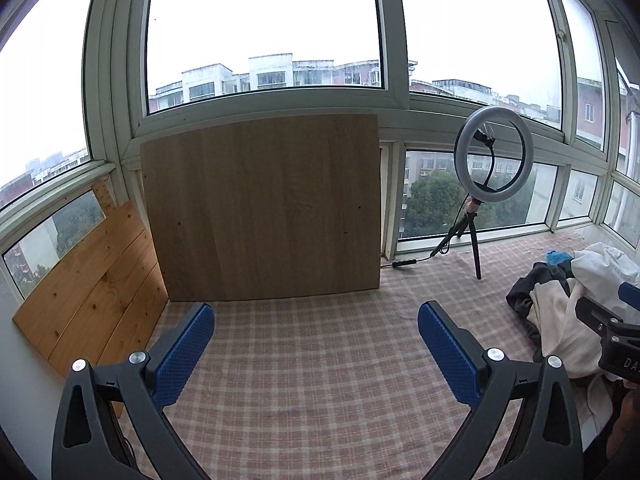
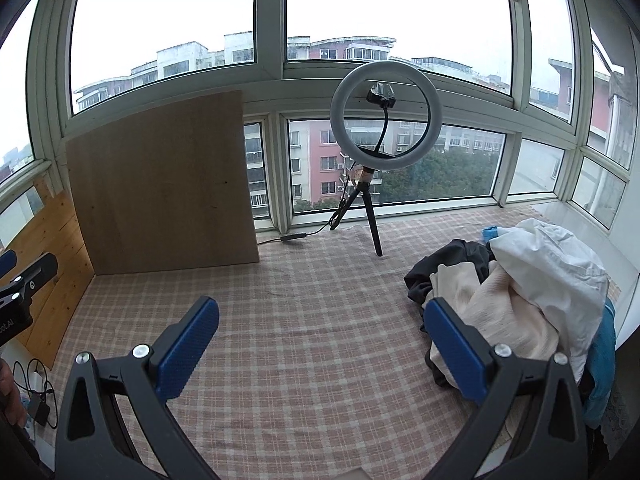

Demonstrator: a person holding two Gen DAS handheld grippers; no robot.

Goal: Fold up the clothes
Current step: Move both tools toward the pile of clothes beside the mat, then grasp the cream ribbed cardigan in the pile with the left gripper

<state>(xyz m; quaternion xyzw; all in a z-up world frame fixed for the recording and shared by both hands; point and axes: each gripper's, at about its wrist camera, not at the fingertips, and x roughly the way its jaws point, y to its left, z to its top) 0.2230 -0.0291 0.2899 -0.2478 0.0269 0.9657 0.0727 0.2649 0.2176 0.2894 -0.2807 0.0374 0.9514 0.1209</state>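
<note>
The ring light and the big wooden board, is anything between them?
Only a black cable lying on the checked cloth by the window, running from the ring light toward the wooden board. The right wrist view shows it best.

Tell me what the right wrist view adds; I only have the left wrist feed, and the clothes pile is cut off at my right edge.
Observer: The whole clothes pile shows there: a white garment on top, a cream one below it, a dark one toward the ring light.
Reviewer: Anything behind the pile?
Observer: Blue fabric hangs down its far right side, next to the wall.
Reviewer: Is the right hand-held gripper holding anything?
Observer: No. The right hand-held gripper is open, with only checked cloth between its fingers; its right finger overlaps the pile's edge in the image.
</note>
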